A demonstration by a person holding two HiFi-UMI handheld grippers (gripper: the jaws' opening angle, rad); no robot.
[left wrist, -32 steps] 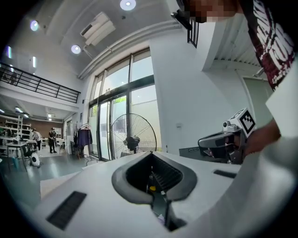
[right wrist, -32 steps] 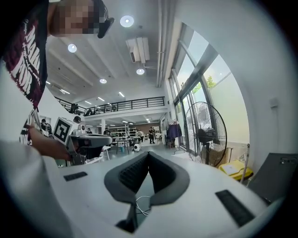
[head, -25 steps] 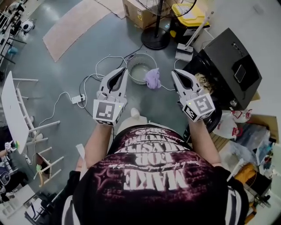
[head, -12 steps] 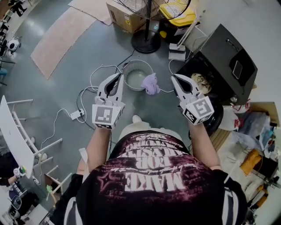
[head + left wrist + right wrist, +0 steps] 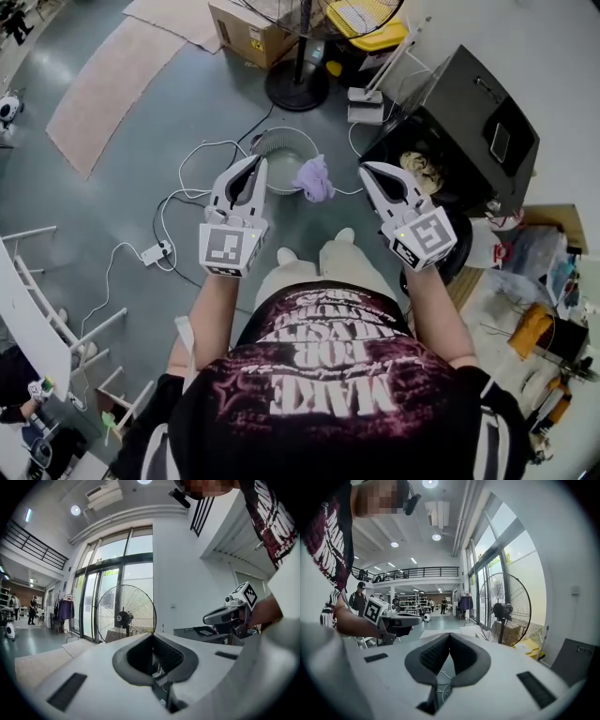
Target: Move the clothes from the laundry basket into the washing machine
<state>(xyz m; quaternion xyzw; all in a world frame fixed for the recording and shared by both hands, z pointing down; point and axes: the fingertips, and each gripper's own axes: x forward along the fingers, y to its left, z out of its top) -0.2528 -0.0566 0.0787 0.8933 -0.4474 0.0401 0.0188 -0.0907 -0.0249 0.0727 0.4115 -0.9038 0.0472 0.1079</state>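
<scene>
A white wire laundry basket (image 5: pixel 277 141) stands on the grey floor with a lilac garment (image 5: pixel 313 178) draped over its right rim. To the right is the black washing machine (image 5: pixel 473 117), its front open with light clothes (image 5: pixel 421 170) inside. My left gripper (image 5: pixel 257 162) hovers by the basket's left rim, shut and holding nothing. My right gripper (image 5: pixel 365 170) hangs between the lilac garment and the machine's opening, also shut and holding nothing. In the left gripper view the left gripper (image 5: pixel 153 636) points level toward a fan, with the right gripper (image 5: pixel 227 616) beside it.
White cables (image 5: pixel 192 173) and a power strip (image 5: pixel 154 252) lie on the floor left of the basket. A standing fan (image 5: pixel 296 86), a cardboard box (image 5: pixel 242 28) and a yellow-lidded bin (image 5: pixel 368 24) stand behind it. A white rack (image 5: pixel 37 309) is at far left, bags (image 5: pixel 525 253) at right.
The person has stepped forward; a second shoe now shows. The basket, fan and machine have slid left in the head view. Both grippers travelled along, slightly lower, and stayed shut.
</scene>
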